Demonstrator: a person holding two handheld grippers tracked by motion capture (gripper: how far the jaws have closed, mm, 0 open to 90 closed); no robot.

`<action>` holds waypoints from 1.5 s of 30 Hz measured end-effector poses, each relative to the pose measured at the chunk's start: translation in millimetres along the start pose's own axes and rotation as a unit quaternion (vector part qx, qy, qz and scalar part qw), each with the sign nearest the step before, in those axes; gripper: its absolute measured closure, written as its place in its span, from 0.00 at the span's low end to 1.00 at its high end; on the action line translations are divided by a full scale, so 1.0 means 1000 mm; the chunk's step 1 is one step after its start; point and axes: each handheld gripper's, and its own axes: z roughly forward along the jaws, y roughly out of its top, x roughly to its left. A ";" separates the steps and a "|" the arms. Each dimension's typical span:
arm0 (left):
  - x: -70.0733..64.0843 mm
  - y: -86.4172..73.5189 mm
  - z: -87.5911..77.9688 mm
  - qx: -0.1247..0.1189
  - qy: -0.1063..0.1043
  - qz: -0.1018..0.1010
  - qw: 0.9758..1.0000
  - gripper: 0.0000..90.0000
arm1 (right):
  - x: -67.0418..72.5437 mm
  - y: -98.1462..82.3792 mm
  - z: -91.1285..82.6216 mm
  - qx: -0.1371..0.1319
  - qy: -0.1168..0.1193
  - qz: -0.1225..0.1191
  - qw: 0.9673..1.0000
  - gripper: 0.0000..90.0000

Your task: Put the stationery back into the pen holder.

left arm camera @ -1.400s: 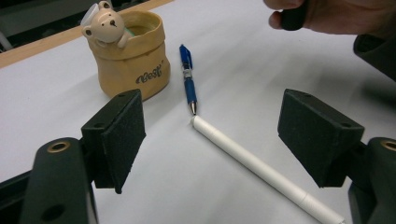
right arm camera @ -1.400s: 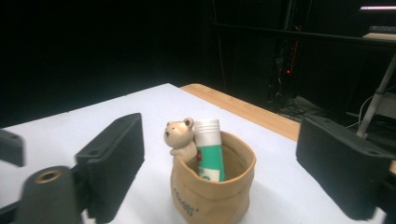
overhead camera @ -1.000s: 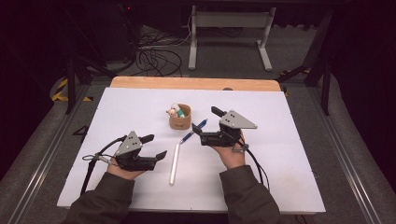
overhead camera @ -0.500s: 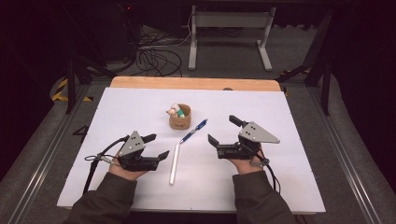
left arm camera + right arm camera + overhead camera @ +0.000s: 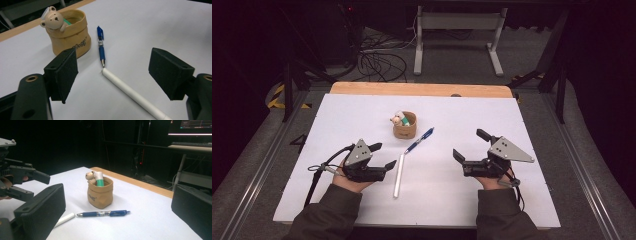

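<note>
My right claw (image 5: 468, 148): jaws wide and just been opening, nothing between them, resting on the white sheet (image 5: 532, 200).
My left claw (image 5: 383, 155): jaws wide apart, empty, just beside the white pen (image 5: 398, 174).
Blue pen (image 5: 419, 140): flat on the sheet, well apart from my right claw, tip nearly touching the white pen's end.
Bear cup (image 5: 404, 125): upright beside the blue pen; holds what looks like a green-and-white stick.

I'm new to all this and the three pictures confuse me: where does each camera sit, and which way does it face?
High view: above the table's near edge, looking forward and down; forearms, left gripper, right gripper.
Left gripper view: on that gripper, facing the white pen between open jaws.
Right gripper view: level across the table; open jaws, left gripper beyond.
All share the blue pen and bear cup.
</note>
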 end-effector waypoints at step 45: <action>0.004 0.024 0.065 0.060 0.018 -0.038 0.997 0.55 | -0.011 -0.001 -0.025 0.007 -0.026 -0.012 1.000 0.01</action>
